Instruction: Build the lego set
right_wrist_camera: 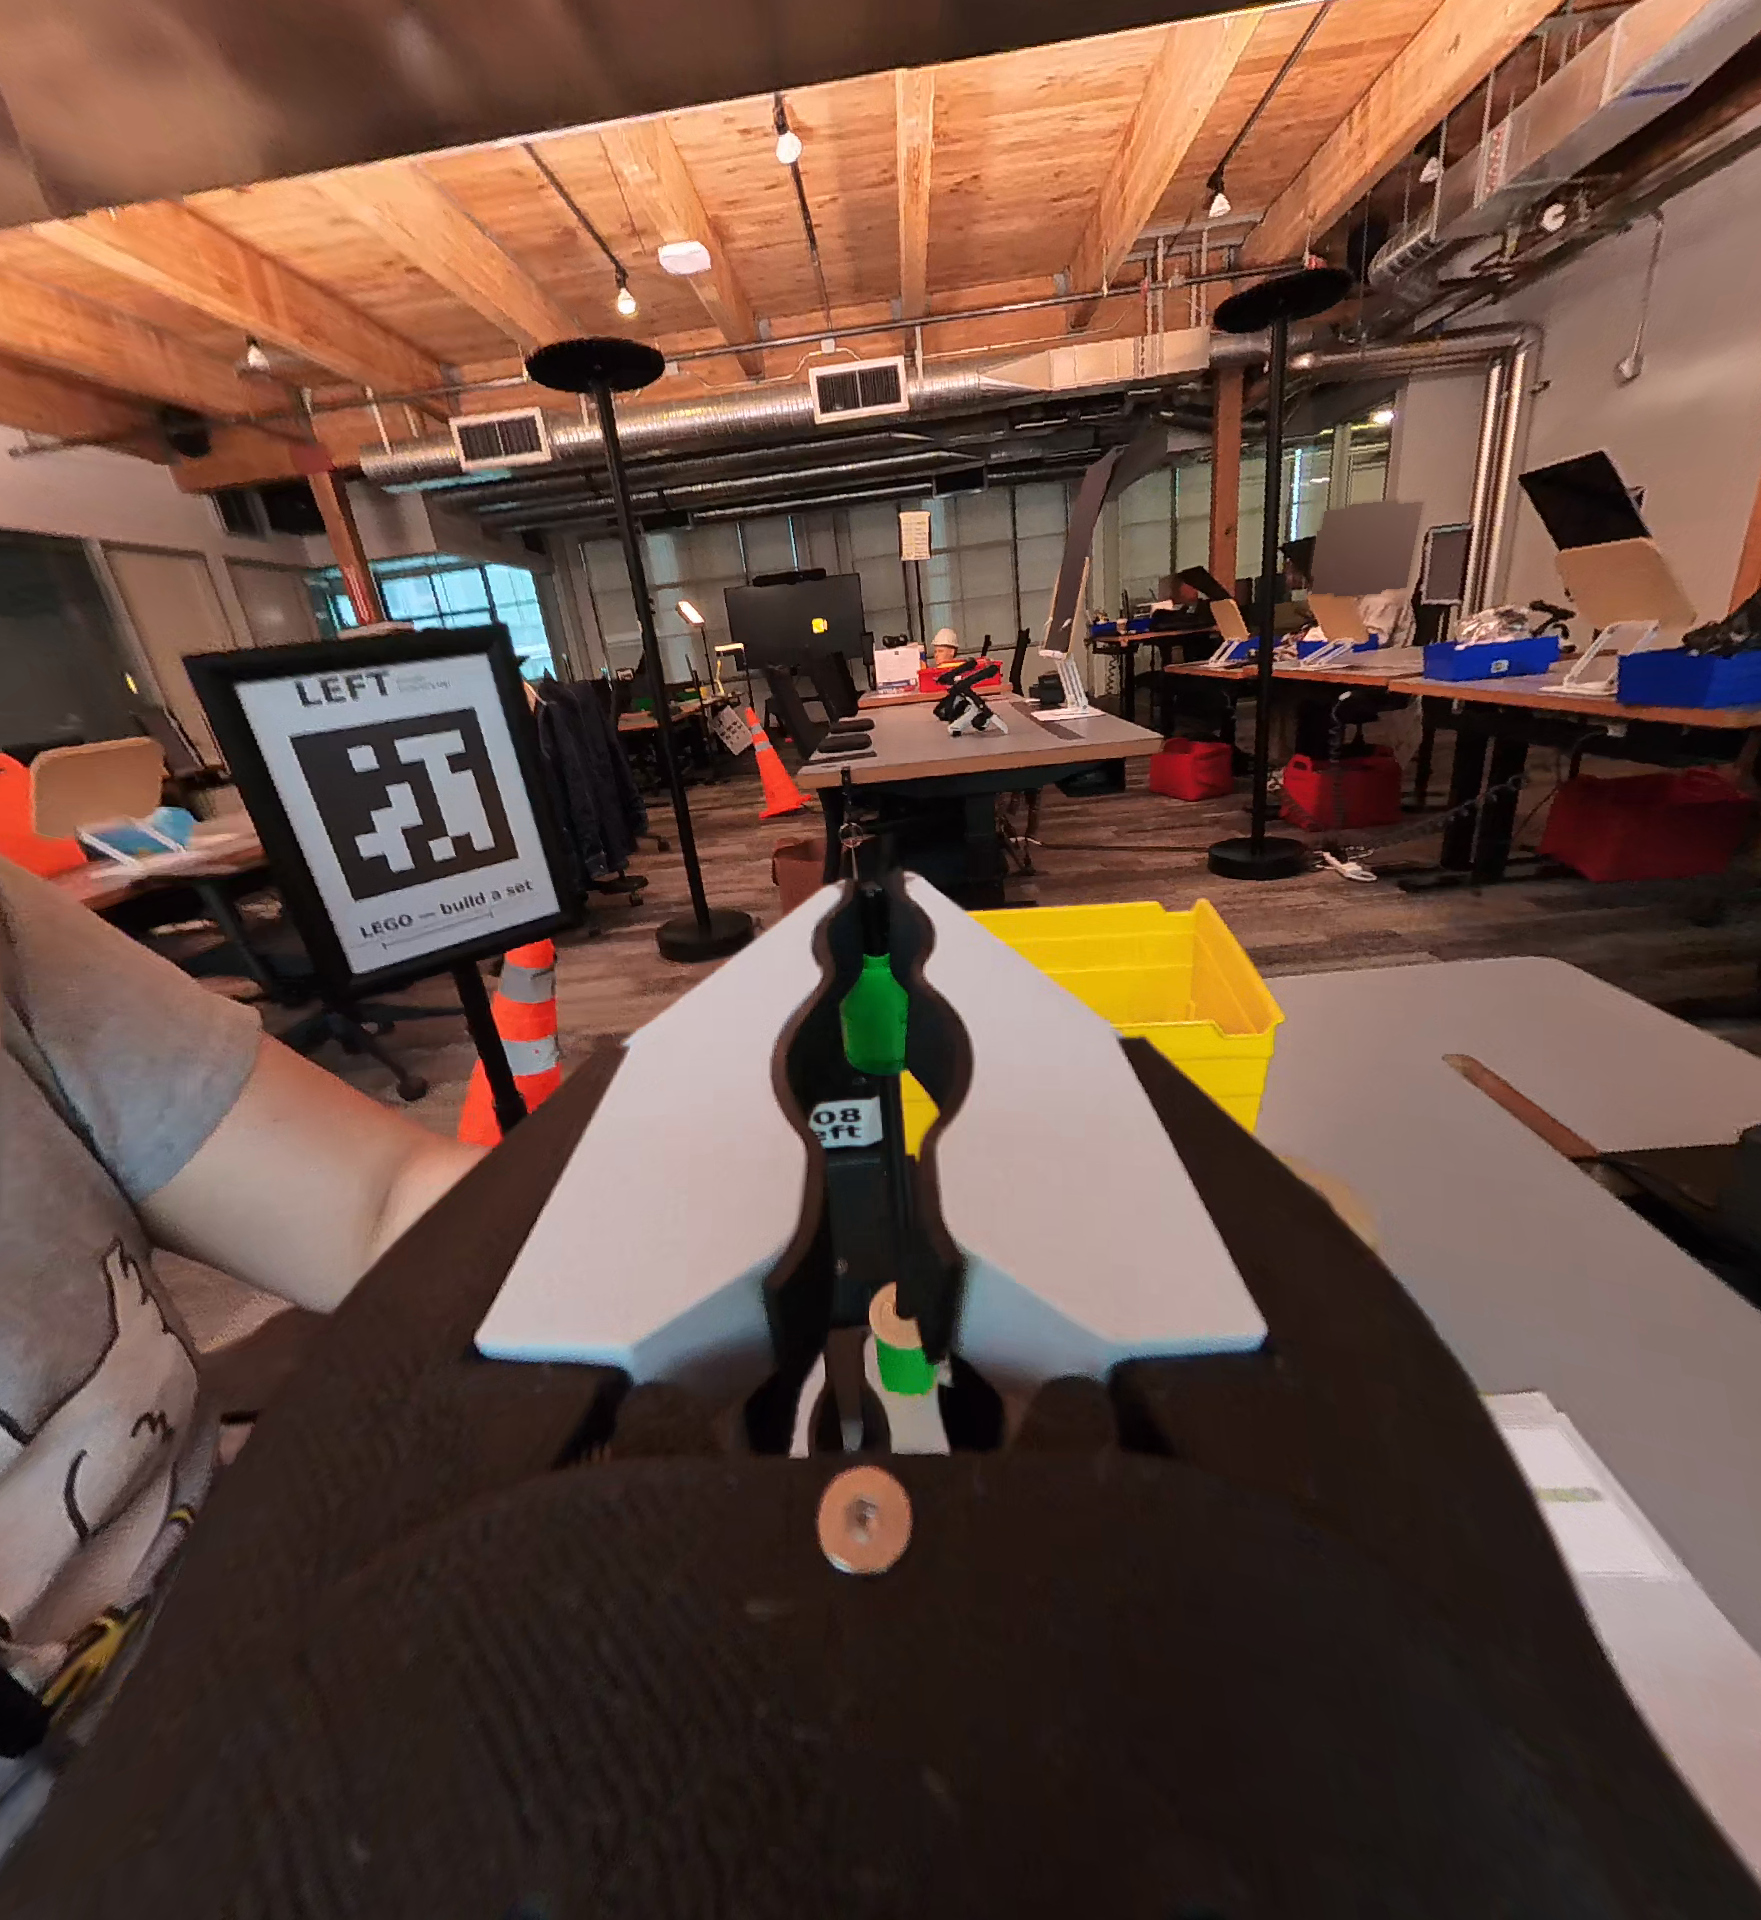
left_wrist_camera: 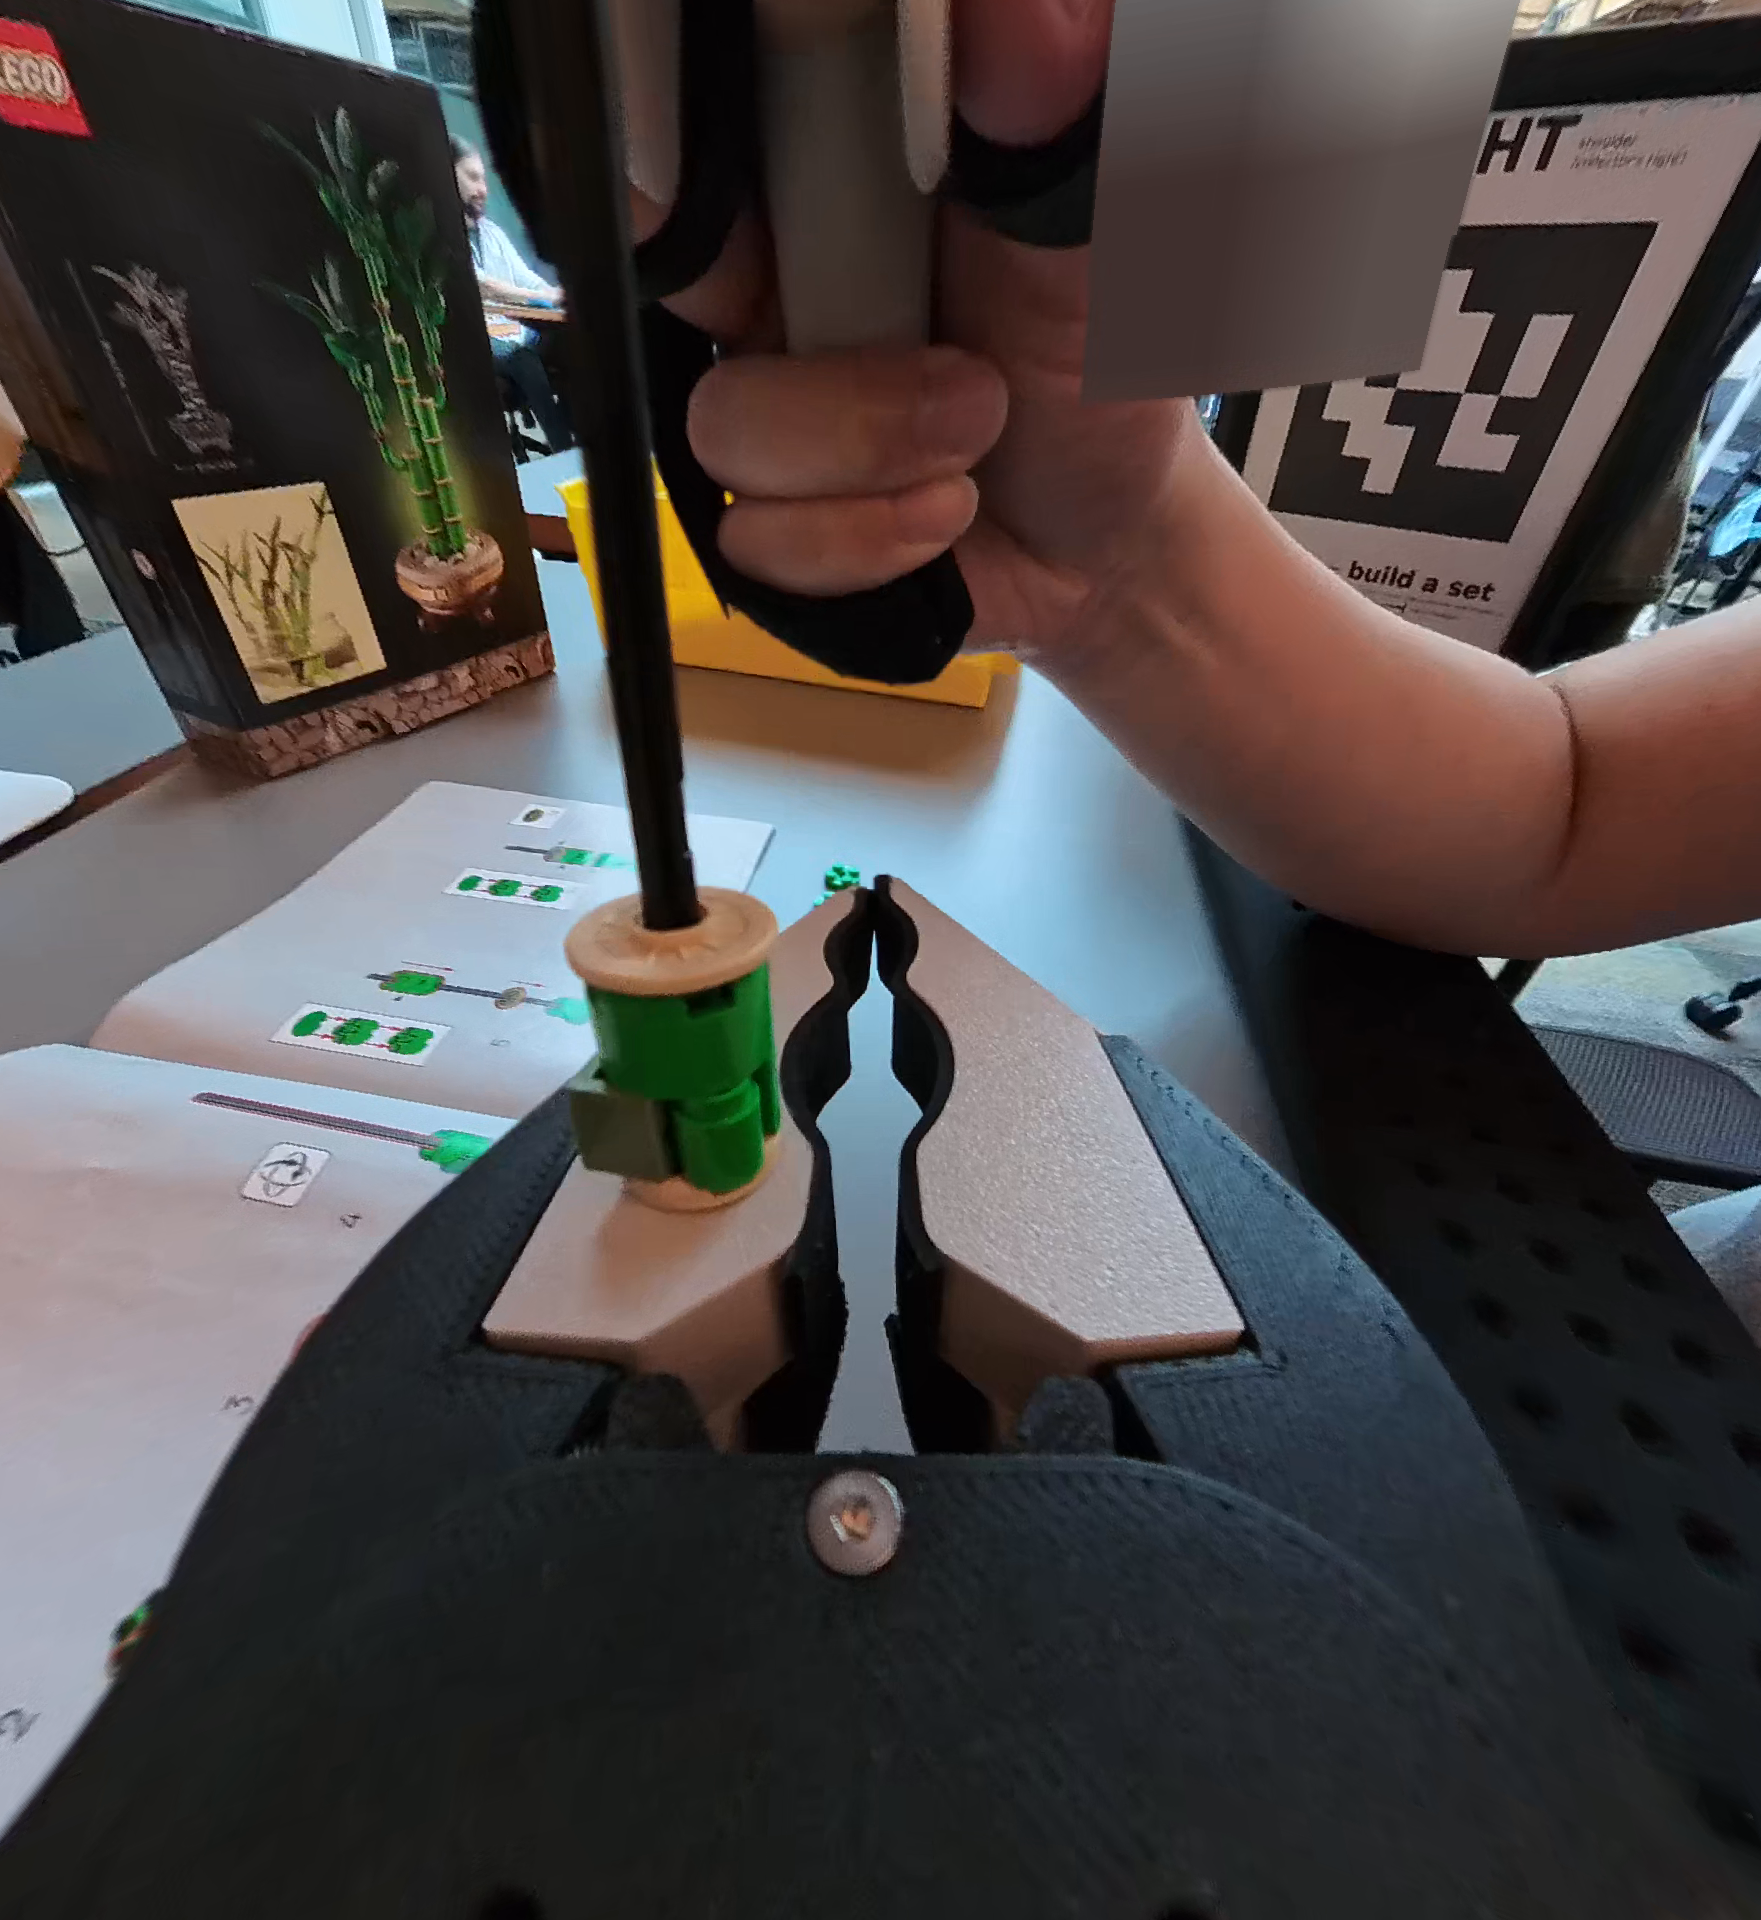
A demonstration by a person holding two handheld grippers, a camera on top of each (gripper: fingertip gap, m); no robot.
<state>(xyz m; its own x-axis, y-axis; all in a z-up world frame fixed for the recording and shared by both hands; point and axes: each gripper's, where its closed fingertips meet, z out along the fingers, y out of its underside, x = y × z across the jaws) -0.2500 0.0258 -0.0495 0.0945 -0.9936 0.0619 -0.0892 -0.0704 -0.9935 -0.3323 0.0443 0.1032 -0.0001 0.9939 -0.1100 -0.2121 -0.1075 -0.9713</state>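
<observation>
A black axle (left_wrist_camera: 637, 582) stands upright with a green stalk section (left_wrist_camera: 689, 1081) between two tan discs at its lower end. The lower disc rests on top of the left finger (left_wrist_camera: 647, 1268) of my left gripper (left_wrist_camera: 876, 899), whose jaws are shut with the tips touching and nothing between them. In the right wrist view my right gripper (right_wrist_camera: 871, 904) is shut on the axle, with a green sleeve piece (right_wrist_camera: 873, 1013) showing between its pads and the stalk section (right_wrist_camera: 899, 1356) below. A hand (left_wrist_camera: 855, 478) holds the right gripper's handle above.
An open instruction booklet (left_wrist_camera: 336, 997) lies on the grey table (left_wrist_camera: 959, 790) under the left gripper. The set's box (left_wrist_camera: 232, 395) stands at the back left, a yellow bin (right_wrist_camera: 1167, 997) behind. Small green pieces (left_wrist_camera: 840, 876) lie beyond the fingertips. Framed marker signs (left_wrist_camera: 1427, 395) (right_wrist_camera: 388, 800) stand nearby. Across from one pair of fingers to the other is roughly 15 cm.
</observation>
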